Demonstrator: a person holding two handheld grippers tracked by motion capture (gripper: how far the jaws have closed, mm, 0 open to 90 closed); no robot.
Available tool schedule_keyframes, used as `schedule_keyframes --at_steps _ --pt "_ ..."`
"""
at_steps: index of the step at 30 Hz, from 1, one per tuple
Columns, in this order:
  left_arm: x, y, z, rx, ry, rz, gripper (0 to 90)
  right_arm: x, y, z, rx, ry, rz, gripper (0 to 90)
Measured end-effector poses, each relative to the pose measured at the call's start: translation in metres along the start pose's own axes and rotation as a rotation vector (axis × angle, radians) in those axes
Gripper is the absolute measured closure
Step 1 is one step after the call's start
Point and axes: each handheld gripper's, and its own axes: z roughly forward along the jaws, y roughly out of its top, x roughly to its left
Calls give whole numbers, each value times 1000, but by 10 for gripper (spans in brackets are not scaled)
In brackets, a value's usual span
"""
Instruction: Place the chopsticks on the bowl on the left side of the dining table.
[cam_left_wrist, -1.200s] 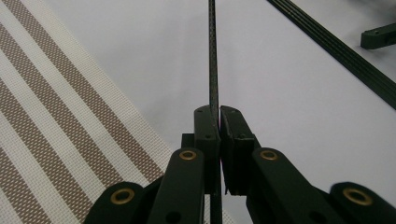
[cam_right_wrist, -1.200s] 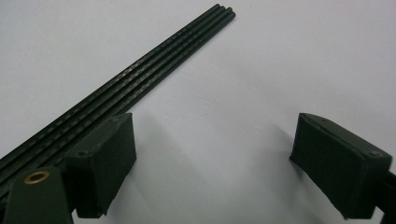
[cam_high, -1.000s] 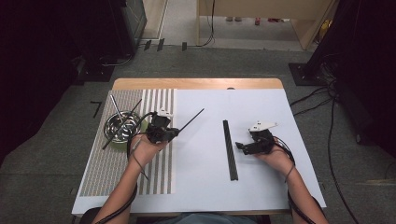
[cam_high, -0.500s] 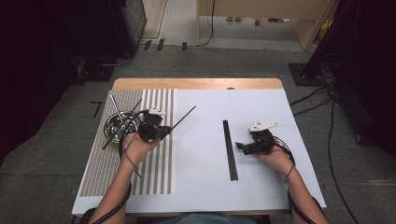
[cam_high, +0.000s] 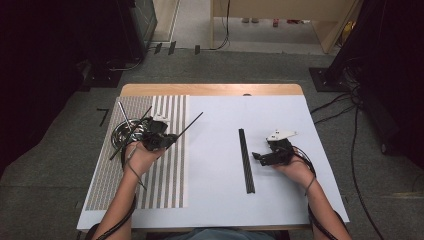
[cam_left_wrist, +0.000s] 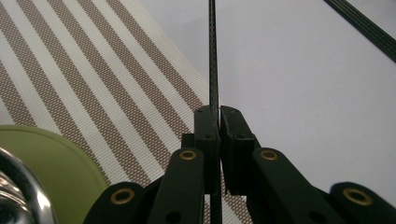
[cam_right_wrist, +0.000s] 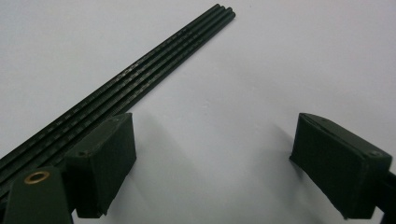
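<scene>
Risk: the thin black stick (cam_left_wrist: 213, 56) is pinched only at its near end, so it could swivel or slip out as it is carried; a light squeeze would cause that.
Second risk: its free far end could sweep into the row of sticks (cam_high: 246, 160) already laid on the white sheet and knock them out of line.
Left gripper (cam_high: 167, 140): jaws pressed together on the stick, held over the right edge of the striped mat (cam_high: 165, 185), just right of the metal bowl (cam_high: 124, 134).
Right gripper (cam_high: 256, 157): jaws spread wide, holding nothing, just right of the laid row.
Left hand (cam_high: 141, 155): forearm angled in from the near edge.
</scene>
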Motion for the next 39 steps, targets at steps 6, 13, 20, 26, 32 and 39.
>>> schedule_keyframes --at_steps 6,13,20,26,32,39 --pt "6 -2 -2 5 24 -8 877 0 0 0 0 0 0 133" --pt "11 -4 -6 9 51 1 877 0 0 0 0 0 0 133" --pt "15 -6 -12 9 54 1 877 0 0 0 0 0 0 133" --pt "21 -8 -16 9 47 -20 876 0 0 0 0 0 0 133" --pt "26 -9 -21 1 39 -41 876 0 0 0 0 0 -1 133" --pt "31 -11 -29 -5 43 -58 877 0 0 0 0 0 -1 133"
